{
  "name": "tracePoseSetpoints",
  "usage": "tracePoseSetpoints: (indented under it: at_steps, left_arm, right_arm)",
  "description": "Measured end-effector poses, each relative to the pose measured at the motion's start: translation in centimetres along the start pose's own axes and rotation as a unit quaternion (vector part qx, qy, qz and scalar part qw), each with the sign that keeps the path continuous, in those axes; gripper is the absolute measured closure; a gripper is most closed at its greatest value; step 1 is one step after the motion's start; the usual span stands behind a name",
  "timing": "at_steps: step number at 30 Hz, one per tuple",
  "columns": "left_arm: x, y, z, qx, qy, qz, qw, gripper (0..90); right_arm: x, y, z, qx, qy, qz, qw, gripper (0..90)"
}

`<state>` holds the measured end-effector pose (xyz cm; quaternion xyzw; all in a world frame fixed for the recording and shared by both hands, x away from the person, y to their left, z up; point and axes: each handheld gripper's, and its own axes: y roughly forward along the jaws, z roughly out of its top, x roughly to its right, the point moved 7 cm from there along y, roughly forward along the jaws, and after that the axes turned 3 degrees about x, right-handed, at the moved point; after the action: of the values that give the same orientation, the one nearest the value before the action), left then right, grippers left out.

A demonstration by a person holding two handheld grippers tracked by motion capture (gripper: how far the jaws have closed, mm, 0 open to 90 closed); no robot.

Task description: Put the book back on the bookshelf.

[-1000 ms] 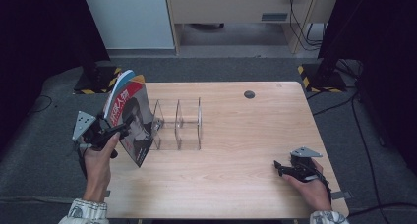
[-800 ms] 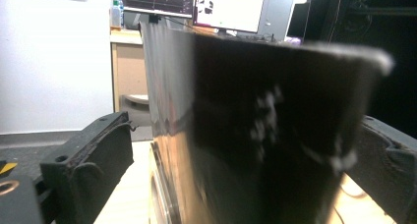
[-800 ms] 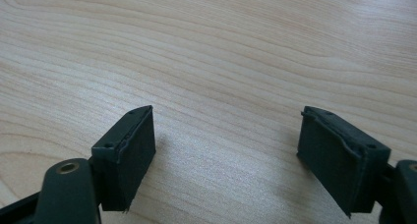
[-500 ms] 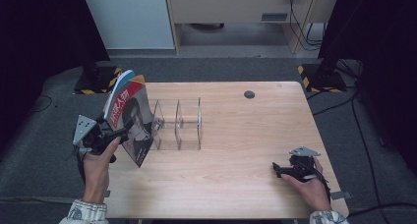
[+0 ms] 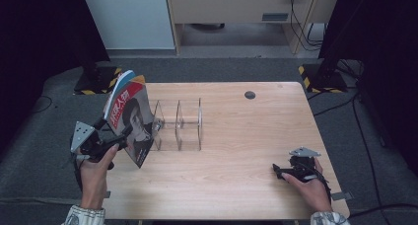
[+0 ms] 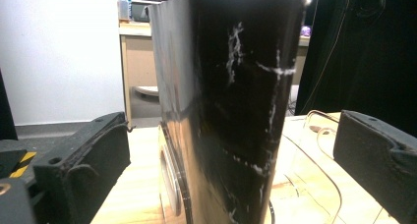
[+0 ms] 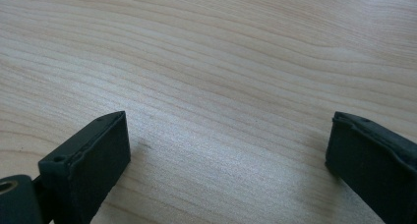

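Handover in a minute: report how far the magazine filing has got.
Done: the magazine stands tilted at the clear rack's left end. In hand: the left gripper straddles it, jaws open, not pressing. The right gripper lies on the table, jaws just opened, empty. Left: probably withdrawing that gripper and straightening the magazine.

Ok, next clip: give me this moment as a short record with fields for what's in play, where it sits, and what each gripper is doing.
item: glossy red-and-black magazine, standing tilted at the table's left edge
target nearby: clear acrylic divider rack, slots empty, just right of the magazine
surface: light wooden table
left gripper: at the magazine, jaws wide either side of it in the left gripper view, pads not touching
right gripper: jaws just opened, nothing between them, resting near the table's right front
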<state>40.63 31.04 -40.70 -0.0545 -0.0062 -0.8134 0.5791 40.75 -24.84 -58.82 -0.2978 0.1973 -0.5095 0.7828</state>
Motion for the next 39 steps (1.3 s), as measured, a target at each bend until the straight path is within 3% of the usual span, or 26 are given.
tracePoseSetpoints:
  at_steps: [12,19,24,31,39]
  left_arm:
    - [0.6,-1.7,-0.9,-0.011,0.005,-0.004,0.9999,1.8]
    - [1.7,-3.0,-2.9,-0.042,0.016,-0.012,0.9989,2.2]
    - [2.0,-4.3,-4.4,-0.068,0.005,-0.021,0.9974,3.0]
    - [2.6,-5.6,-4.7,-0.068,0.01,-0.031,0.9971,4.1]
    - [5.1,-6.2,-6.0,-0.097,0.042,-0.061,0.9926,4.7]
  right_arm:
    - [0.0,0.0,0.0,0.0,0.0,0.0,1.0,3.3]
    - [-0.1,0.0,0.0,0.001,0.004,-0.003,1.0,3.4]
    - [-0.1,0.0,0.0,0.001,0.005,-0.004,1.0,3.4]
    - [-0.1,-0.1,-0.1,0.0,0.005,-0.003,1.0,3.5]
    - [-0.1,-0.1,-0.1,0.0,0.005,-0.003,1.0,3.5]
